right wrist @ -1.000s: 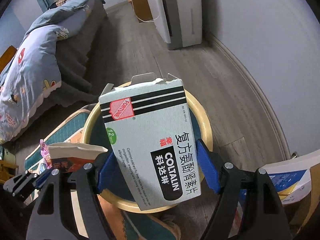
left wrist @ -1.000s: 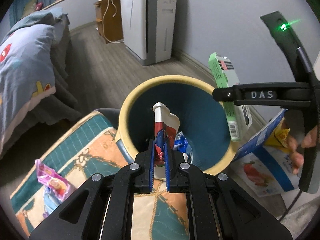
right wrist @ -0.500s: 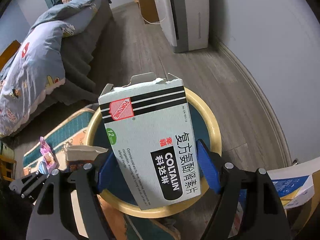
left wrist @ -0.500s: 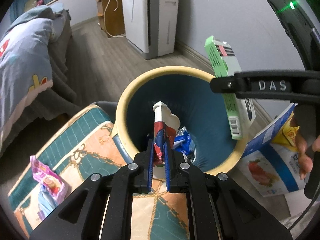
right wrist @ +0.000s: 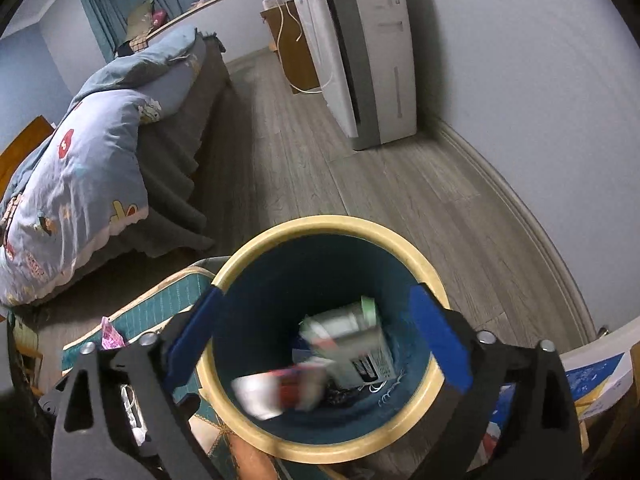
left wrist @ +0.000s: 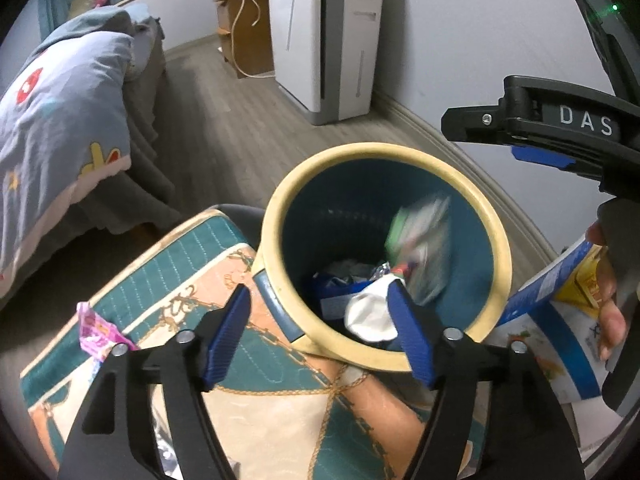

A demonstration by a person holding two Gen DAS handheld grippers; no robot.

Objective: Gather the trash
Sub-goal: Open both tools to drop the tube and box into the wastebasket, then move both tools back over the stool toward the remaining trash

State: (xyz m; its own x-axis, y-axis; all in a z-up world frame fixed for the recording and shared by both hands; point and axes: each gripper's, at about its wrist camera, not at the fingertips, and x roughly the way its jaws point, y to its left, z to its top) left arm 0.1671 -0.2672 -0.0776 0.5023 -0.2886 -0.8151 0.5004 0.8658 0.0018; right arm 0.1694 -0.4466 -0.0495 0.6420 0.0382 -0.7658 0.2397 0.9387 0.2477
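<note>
A round bin with a cream rim (left wrist: 360, 150) and a teal inside stands on the floor below both grippers. My left gripper (left wrist: 318, 300) is over its near edge with the jaws opening and nothing between the pads. A white and red packet (left wrist: 370, 316) drops just past the right fingertip. My right gripper (right wrist: 316, 296) hangs over the bin mouth (right wrist: 320, 224), jaws opening wide and empty. The green and white medicine box (right wrist: 344, 340) is blurred, falling inside the bin, and the packet (right wrist: 276, 394) is blurred beside it. Other wrappers lie at the bottom.
A patterned teal and orange cushion (left wrist: 180, 260) lies left of the bin with a pink wrapper (left wrist: 96, 330) on it. A blue and white bag (left wrist: 552, 320) sits at the right by a person's fingers (left wrist: 608, 308). A bed (left wrist: 60, 120) and a white air purifier (left wrist: 332, 40) stand behind.
Both grippers have opened. The packet left the left gripper's pads and the medicine box left the right gripper's pads; both are dropping into the bin.
</note>
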